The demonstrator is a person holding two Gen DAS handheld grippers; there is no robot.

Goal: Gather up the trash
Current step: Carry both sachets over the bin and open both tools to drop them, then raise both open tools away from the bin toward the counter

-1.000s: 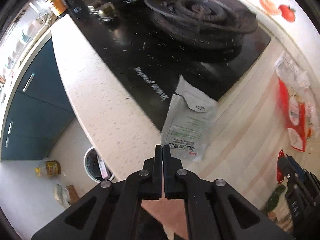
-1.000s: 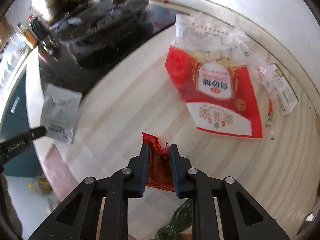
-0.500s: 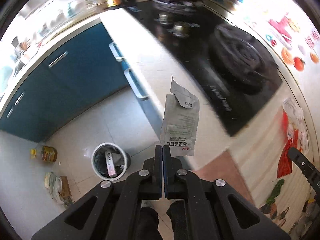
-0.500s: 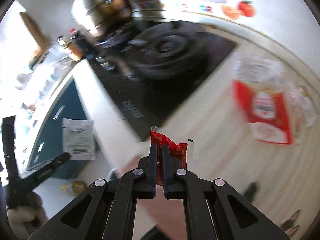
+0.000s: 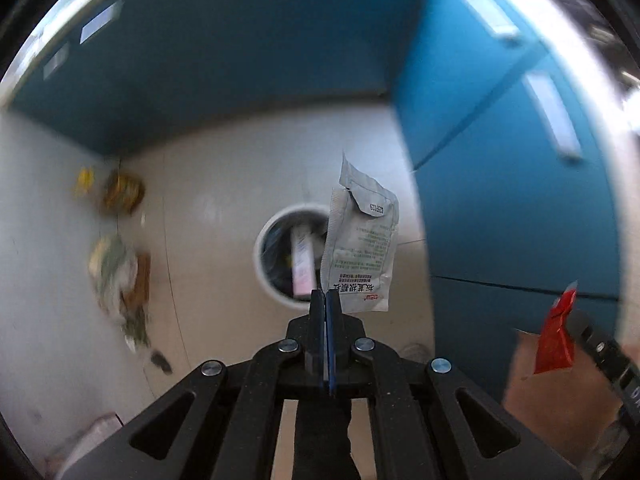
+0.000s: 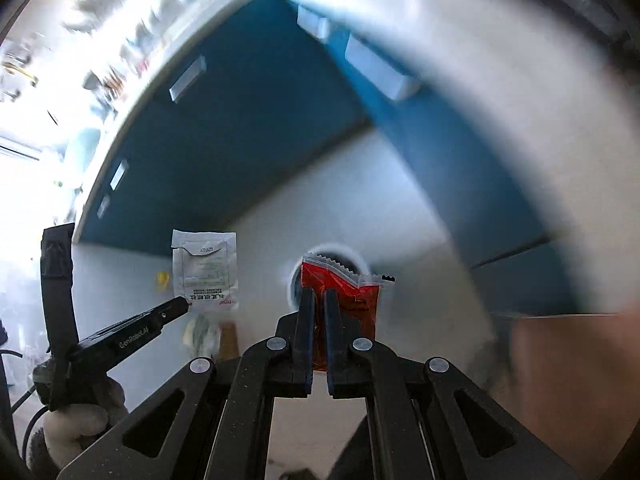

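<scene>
Now above bin (image 5: 276, 240), not counter.

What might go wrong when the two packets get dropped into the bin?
1. The flat silver-white foil sachet is light and held only by a corner in the left gripper; it could flutter sideways and miss the round white trash bin on the floor far below.
2. The red plastic sauce packet in the right gripper could likewise land beside the bin.
3. Both views are blurred, so a release now would probably be badly aimed.
</scene>
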